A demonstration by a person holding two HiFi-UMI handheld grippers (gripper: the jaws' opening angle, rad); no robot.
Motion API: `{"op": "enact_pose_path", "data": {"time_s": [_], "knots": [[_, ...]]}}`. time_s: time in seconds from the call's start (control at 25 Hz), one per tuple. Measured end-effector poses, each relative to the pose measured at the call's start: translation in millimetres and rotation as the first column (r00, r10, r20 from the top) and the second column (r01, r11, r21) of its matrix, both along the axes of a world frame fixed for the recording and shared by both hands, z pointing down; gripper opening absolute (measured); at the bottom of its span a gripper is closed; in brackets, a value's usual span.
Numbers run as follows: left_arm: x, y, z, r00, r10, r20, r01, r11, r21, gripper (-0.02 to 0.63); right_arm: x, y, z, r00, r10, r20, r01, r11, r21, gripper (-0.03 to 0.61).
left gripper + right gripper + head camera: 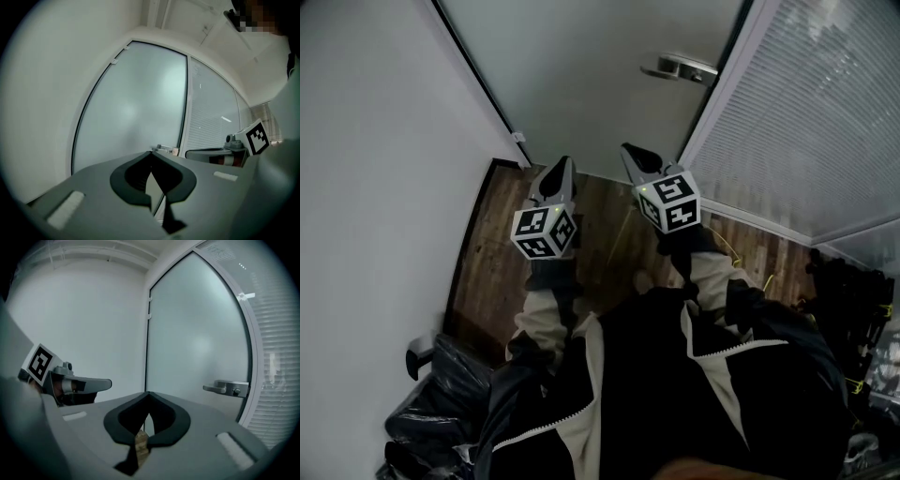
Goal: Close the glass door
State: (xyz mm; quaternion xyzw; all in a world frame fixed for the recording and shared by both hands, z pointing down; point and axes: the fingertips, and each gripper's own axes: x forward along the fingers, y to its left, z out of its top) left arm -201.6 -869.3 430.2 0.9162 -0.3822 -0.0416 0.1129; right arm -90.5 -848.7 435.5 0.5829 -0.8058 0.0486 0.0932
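The frosted glass door fills the top of the head view, and its right edge lies against the dark frame. Its metal lever handle sits near that edge; the handle also shows in the right gripper view. My left gripper and right gripper hang side by side above the floor, pointing at the door and apart from it. Both are shut with nothing between the jaws. In the left gripper view the left gripper faces the door. The right gripper faces the hinge side.
A white wall runs along the left. A glass panel with blinds stands right of the door. Wood floor lies below the grippers. Black bags sit at lower left, dark gear at right.
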Motion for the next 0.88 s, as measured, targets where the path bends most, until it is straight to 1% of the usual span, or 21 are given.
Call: {"op": "enact_pose_path", "data": {"time_s": [0.08,0.24,0.32,0.52,0.72,0.88], "knots": [[-10,5,-1,1.000,0.012,0.000,-0.012,1.000,-0.003,0.003,-11,7,-1,1.000,0.009,0.000,-0.009,1.000,0.003,0.002],[-23,15,-5,0.999,0.045,-0.024,-0.045,0.999,-0.008,0.003,-31,24,-4,1.000,0.023,-0.002,-0.023,1.000,0.013,0.002],[-28,21,-7,0.998,0.060,-0.011,-0.060,0.998,0.007,0.003,-38,30,-5,0.999,0.036,-0.007,-0.036,0.999,0.019,0.002],[-39,35,-8,0.994,0.086,0.064,-0.089,0.995,0.049,0.003,-51,46,-5,0.997,0.072,-0.018,-0.071,0.997,0.021,0.002],[-52,47,-10,0.992,0.102,0.073,-0.107,0.992,0.068,0.003,-66,60,-6,0.995,0.092,-0.038,-0.091,0.996,0.025,0.002],[-54,57,-9,0.989,0.123,0.078,-0.128,0.989,0.068,0.003,-74,66,-5,0.994,0.099,-0.037,-0.098,0.995,0.028,0.002]]}}
